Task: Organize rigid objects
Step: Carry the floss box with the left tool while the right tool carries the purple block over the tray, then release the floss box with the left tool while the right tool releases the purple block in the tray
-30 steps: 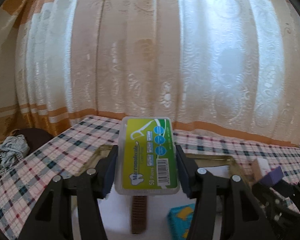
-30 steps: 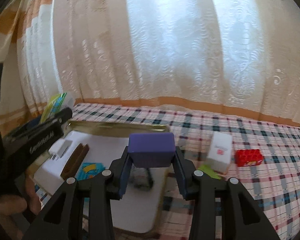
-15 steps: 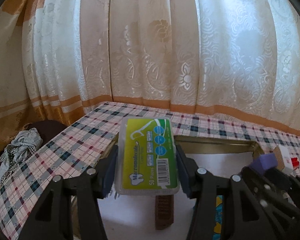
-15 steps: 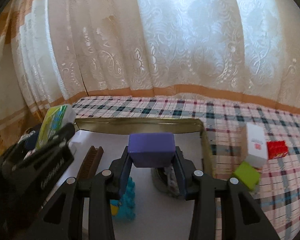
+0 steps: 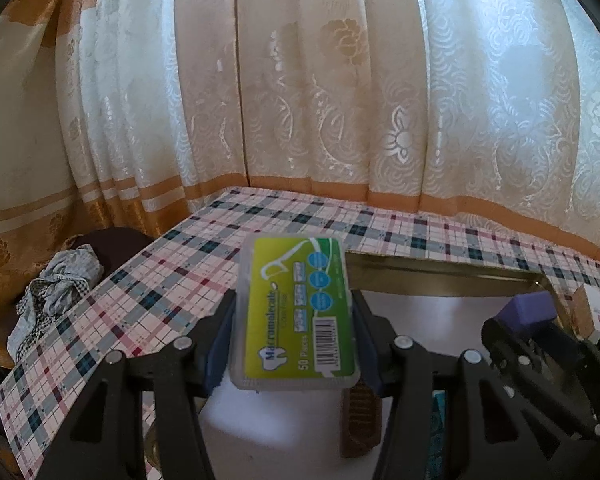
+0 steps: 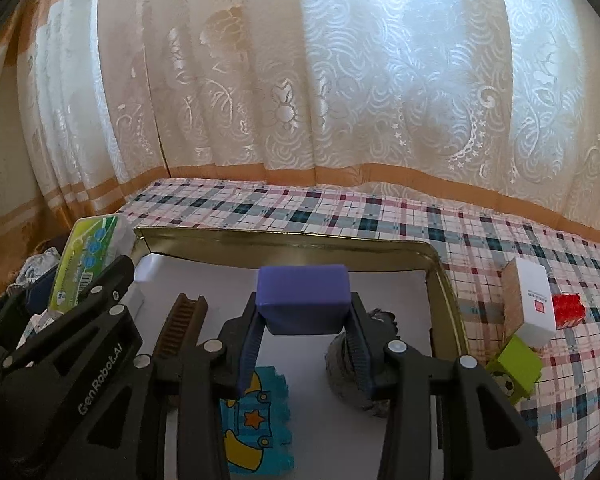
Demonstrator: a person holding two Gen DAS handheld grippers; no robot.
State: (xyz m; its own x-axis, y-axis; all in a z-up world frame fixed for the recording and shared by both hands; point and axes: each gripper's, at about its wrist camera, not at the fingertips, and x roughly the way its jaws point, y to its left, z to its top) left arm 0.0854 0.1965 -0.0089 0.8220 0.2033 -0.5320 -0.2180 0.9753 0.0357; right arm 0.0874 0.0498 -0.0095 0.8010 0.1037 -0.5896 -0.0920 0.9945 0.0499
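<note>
A plaid tablecloth covers the table before lace curtains. A gold-rimmed tray with a white floor lies at centre. The left gripper is clenched on a green floss-pick box, held upright above the tray's 9 o'clock edge. The right gripper grasps a purple block over the tray's middle. On the tray floor lie a brown comb at 9 o'clock, a blue toy piece at 6 o'clock and a grey object beside it. At 3 o'clock, off the tray, stand a white box, a red block and a lime-green cube.
</note>
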